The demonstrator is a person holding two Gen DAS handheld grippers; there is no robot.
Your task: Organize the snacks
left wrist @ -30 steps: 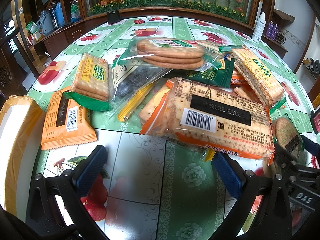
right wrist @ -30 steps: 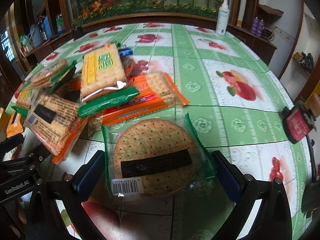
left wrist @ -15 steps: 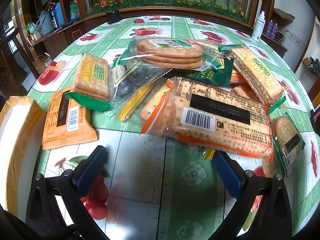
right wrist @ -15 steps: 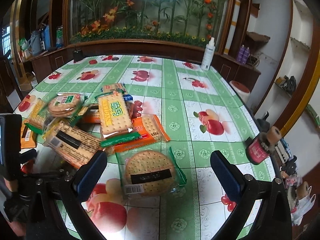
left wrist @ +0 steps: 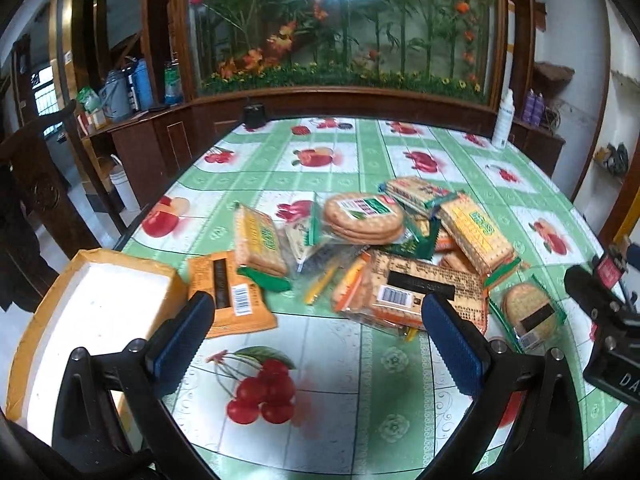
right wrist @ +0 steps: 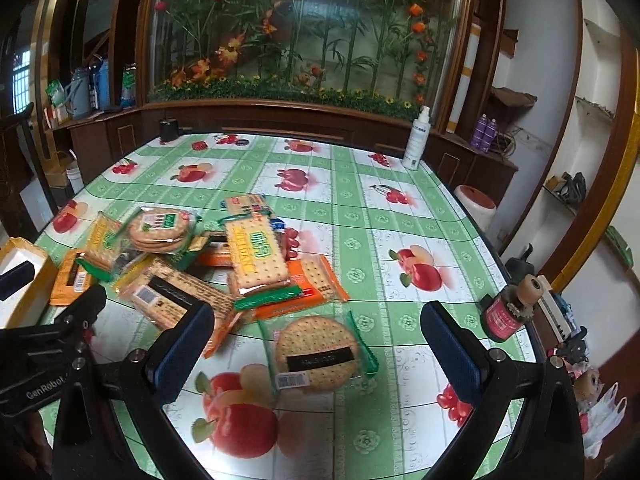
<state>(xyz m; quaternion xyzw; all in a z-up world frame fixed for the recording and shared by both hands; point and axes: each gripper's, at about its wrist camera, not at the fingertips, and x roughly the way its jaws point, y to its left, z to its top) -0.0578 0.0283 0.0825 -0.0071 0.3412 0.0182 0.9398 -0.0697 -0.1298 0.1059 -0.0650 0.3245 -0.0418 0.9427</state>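
Note:
A heap of biscuit packets [left wrist: 400, 256] lies mid-table on the fruit-print cloth. In it are a round-biscuit pack with a green label [left wrist: 362, 216], a long cracker pack with a barcode [left wrist: 416, 292] and an orange packet [left wrist: 230, 300]. My left gripper [left wrist: 316, 340] hangs open and empty above the cloth, short of the heap. A single round biscuit in a green-edged wrapper [right wrist: 316, 354] lies apart at the front. My right gripper [right wrist: 316, 320] is open above it, holding nothing. The heap [right wrist: 248, 256] sits to its left.
A yellow box with a white inside [left wrist: 92, 320] stands at the table's left edge. A white spray bottle [right wrist: 418, 140] and a small black object [right wrist: 168, 130] stand at the far edge. A red spool [right wrist: 506, 312] sits at the right edge.
Both grippers have risen and drawn back from the table, so the packets look smaller. The right gripper has left the round biscuit pack lying where it was.

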